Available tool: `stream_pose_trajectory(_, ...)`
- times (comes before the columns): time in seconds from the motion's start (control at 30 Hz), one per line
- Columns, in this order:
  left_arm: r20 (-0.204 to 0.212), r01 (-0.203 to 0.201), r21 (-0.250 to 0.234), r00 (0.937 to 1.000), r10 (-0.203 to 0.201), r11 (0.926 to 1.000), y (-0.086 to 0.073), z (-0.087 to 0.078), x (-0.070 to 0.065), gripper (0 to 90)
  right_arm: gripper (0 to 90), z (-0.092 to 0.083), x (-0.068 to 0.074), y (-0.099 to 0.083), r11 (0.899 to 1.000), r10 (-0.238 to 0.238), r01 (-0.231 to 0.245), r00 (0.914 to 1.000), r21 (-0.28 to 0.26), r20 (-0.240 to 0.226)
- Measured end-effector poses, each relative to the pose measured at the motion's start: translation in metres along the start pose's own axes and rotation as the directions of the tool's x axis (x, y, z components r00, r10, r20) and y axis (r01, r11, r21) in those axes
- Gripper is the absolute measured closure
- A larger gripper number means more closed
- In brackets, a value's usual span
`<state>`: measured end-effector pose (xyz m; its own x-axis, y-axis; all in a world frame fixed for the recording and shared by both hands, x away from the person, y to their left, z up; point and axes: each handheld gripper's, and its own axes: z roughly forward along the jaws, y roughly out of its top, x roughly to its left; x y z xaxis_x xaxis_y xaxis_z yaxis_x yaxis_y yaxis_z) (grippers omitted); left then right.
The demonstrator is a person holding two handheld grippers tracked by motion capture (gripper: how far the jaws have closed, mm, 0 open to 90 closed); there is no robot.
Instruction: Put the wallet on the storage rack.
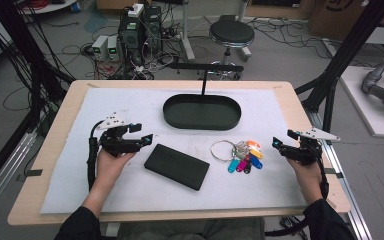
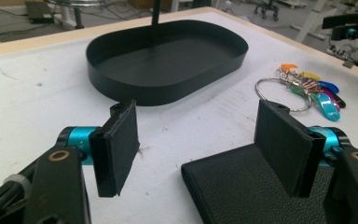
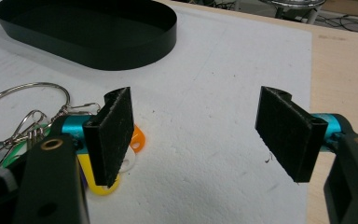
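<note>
A black leather wallet (image 1: 177, 166) lies flat on the white mat (image 1: 130, 200), just right of my left gripper (image 1: 145, 134). That gripper is open, and in the left gripper view (image 2: 198, 149) its right jaw hangs over the wallet's near corner (image 2: 242, 191) with nothing between the pads. A key ring with several coloured tags (image 1: 240, 154) rests to the wallet's right. My right gripper (image 1: 283, 140) stands open beside the keys; in the right gripper view (image 3: 200, 135) its left jaw overlaps the tags (image 3: 135, 140). A black oval tray (image 1: 202, 112) sits behind.
A black stand (image 1: 203, 75) rises behind the tray. The mat covers a wooden table (image 1: 55, 125). On the floor beyond are a stool (image 1: 231, 34), computer boxes (image 1: 139, 30) and cables. Black frame posts (image 1: 345, 55) flank the table.
</note>
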<state>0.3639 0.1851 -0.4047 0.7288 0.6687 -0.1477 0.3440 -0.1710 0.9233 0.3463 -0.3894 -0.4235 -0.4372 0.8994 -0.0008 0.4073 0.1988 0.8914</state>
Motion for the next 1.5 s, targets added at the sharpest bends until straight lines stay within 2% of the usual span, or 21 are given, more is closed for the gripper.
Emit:
stream_pose_trajectory(0.33, 0.032, 0.075, 0.09, 0.9965, -0.078, 0.9932, -0.002, 0.023, 0.005, 34.1, 28.4, 0.001, 0.002, 0.0, 1.0, -0.01, 0.01, 0.9999, 0.006, 0.005)
stream_pose_trajectory(0.4, 0.043, 0.094, 0.145, 0.9939, -0.101, 0.9849, -0.005, 0.032, 0.005, 34.4, 28.4, 0.001, 0.001, 0.0, 1.0, -0.01, 0.01, 0.9999, 0.006, 0.006)
stream_pose_trajectory(0.43, 0.043, 0.094, 0.145, 0.9939, -0.101, 0.9849, -0.005, 0.032, 0.005, 34.4, 28.4, 0.001, 0.001, 0.0, 1.0, -0.01, 0.01, 0.9999, 0.006, 0.006)
stream_pose_trajectory(0.47, 0.052, 0.106, 0.183, 0.9917, -0.118, 0.9774, -0.007, 0.037, 0.005, 34.5, 28.4, 0.001, 0.001, 0.0, 1.0, -0.01, 0.01, 0.9999, 0.007, 0.005)
stream_pose_trajectory(0.5, 0.052, 0.106, 0.183, 0.9917, -0.118, 0.9774, -0.007, 0.037, 0.005, 34.5, 28.4, 0.001, 0.001, 0.0, 1.0, -0.01, 0.01, 0.9999, 0.007, 0.005)
stream_pose_trajectory(0.57, 0.055, 0.113, 0.235, 0.9901, -0.129, 0.9654, -0.01, 0.042, 0.004, 34.6, 28.4, 0.0, 0.002, 0.0, 1.0, -0.013, 0.013, 0.9999, 0.007, 0.005)
stream_pose_trajectory(0.6, 0.055, 0.113, 0.235, 0.9901, -0.129, 0.9654, -0.01, 0.042, 0.004, 34.6, 28.4, 0.0, 0.002, 0.0, 1.0, -0.013, 0.013, 0.9999, 0.006, 0.005)
stream_pose_trajectory(0.67, 0.064, 0.136, 0.271, 0.9852, -0.159, 0.9528, -0.013, 0.045, 0.006, 34.5, 28.4, 0.0, 0.002, 0.0, 1.0, -0.014, 0.014, 0.9999, 0.007, 0.003)
stream_pose_trajectory(0.7, 0.064, 0.136, 0.271, 0.9852, -0.159, 0.9528, -0.013, 0.045, 0.006, 34.5, 28.4, 0.0, 0.002, 0.0, 1.0, -0.014, 0.014, 0.9999, 0.007, 0.003)
stream_pose_trajectory(0.77, 0.053, 0.154, 0.3, 0.9826, -0.178, 0.9414, -0.015, 0.047, 0.008, 34.5, 28.4, 0.0, 0.003, 0.0, 1.0, -0.015, 0.015, 0.9999, 0.006, 0.004)
stream_pose_trajectory(0.87, 0.039, 0.167, 0.31, 0.9815, -0.188, 0.9362, -0.017, 0.048, 0.01, 33.8, 28.4, 0.0, 0.003, 0.0, 1.0, -0.018, 0.018, 0.9998, 0.004, 0.002)
stream_pose_trajectory(0.97, 0.012, 0.178, 0.338, 0.981, -0.194, 0.9241, -0.023, 0.052, 0.012, 29.8, 28.4, 0.0, 0.004, 0.0, 1.0, -0.022, 0.022, 0.9997, 0.008, 0.004)
stream_pose_trajectory(1.0, 0.012, 0.178, 0.338, 0.981, -0.194, 0.9241, -0.023, 0.052, 0.012, 30.6, 28.4, 0.0, 0.004, 0.0, 1.0, -0.022, 0.022, 0.9997, 0.008, 0.004)
stream_pose_trajectory(1.07, -0.004, 0.153, 0.335, 0.9869, -0.161, 0.9297, -0.024, 0.052, 0.009, 32.0, 28.4, 0.0, 0.004, 0.0, 1.0, -0.023, 0.023, 0.9997, 0.006, 0.005)
stream_pose_trajectory(1.13, 0.008, 0.153, 0.333, 0.9863, -0.165, 0.9306, -0.024, 0.051, 0.008, 33.4, 28.4, 0.0, 0.004, 0.0, 1.0, -0.026, 0.026, 0.9996, 0.004, 0.006)
stream_pose_trajectory(1.17, 0.072, 0.18, 0.328, 0.9741, -0.214, 0.9275, -0.026, 0.051, 0.009, 43.6, 28.4, 0.0, 0.004, 0.0, 1.0, -0.023, 0.023, 0.9997, 0.007, 0.006)
stream_pose_trajectory(1.2, 0.067, 0.182, 0.313, 0.9749, -0.212, 0.9323, -0.028, 0.05, 0.006, 58.9, 28.4, 0.0, 0.005, 0.001, 1.0, -0.024, 0.024, 0.9997, 0.007, 0.005)
stream_pose_trajectory(1.27, 0.051, 0.167, 0.299, 0.9804, -0.191, 0.9394, -0.028, 0.049, 0.003, 59.5, 28.5, 0.0, 0.005, 0.001, 1.0, -0.028, 0.028, 0.9996, 0.002, 0.006)
stream_pose_trajectory(1.37, 0.041, 0.177, 0.276, 0.9798, -0.196, 0.9446, -0.03, 0.047, 0.002, 64.1, 28.6, 0.0, 0.006, 0.001, 0.999, -0.033, 0.033, 0.9995, 0.0, 0.005)
stream_pose_trajectory(1.4, 0.034, 0.153, 0.256, 0.9853, -0.167, 0.9545, -0.03, 0.044, 0.0, 67.6, 28.6, 0.0, 0.007, 0.001, 1.0, -0.031, 0.031, 0.9995, -0.003, 0.005)
stream_pose_trajectory(1.5, 0.027, 0.124, 0.223, 0.9907, -0.133, 0.967, -0.031, 0.039, -0.002, 75.1, 28.5, -0.001, 0.007, 0.002, 0.999, -0.031, 0.031, 0.9995, -0.012, 0.006)
